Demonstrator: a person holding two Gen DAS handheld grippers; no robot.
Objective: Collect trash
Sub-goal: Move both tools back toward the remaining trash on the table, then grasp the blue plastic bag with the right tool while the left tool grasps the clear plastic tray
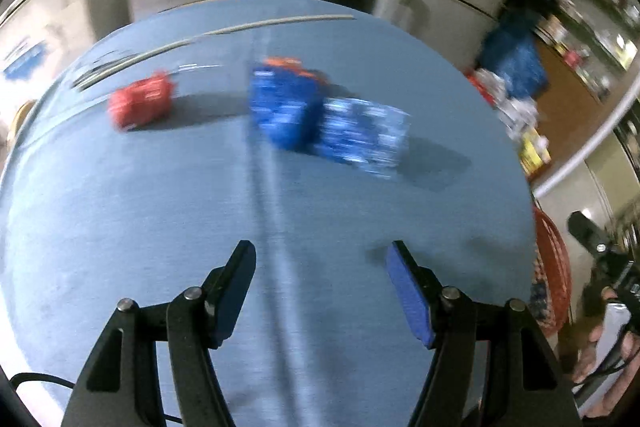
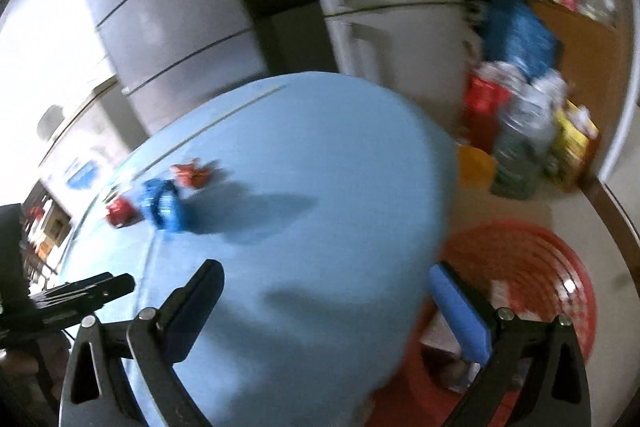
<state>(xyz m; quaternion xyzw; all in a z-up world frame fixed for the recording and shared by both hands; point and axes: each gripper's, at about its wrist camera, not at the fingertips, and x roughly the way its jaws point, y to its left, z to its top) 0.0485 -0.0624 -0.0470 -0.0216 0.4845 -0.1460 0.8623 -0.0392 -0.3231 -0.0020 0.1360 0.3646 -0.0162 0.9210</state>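
Note:
On the blue table (image 1: 160,207) lie a crumpled red wrapper (image 1: 140,103), a blue wrapper (image 1: 284,107) with an orange piece behind it, and a blue-and-white wrapper (image 1: 364,135). My left gripper (image 1: 320,259) hovers over the near part of the table, open, with nothing between its fingers. In the right wrist view the same wrappers show small: red ones (image 2: 120,213) (image 2: 192,173) and a blue one (image 2: 164,205). My right gripper (image 2: 326,279) is open and empty at the table's right edge, above a red basket (image 2: 540,267) on the floor. Both views are blurred.
Grey fridges (image 2: 168,27) stand behind the table. A pile of bags and packets (image 2: 520,115) lies on the floor at the right, with shelves behind. The red basket (image 1: 554,267) and a person's hand on the other gripper (image 1: 608,307) show at the left wrist view's right edge.

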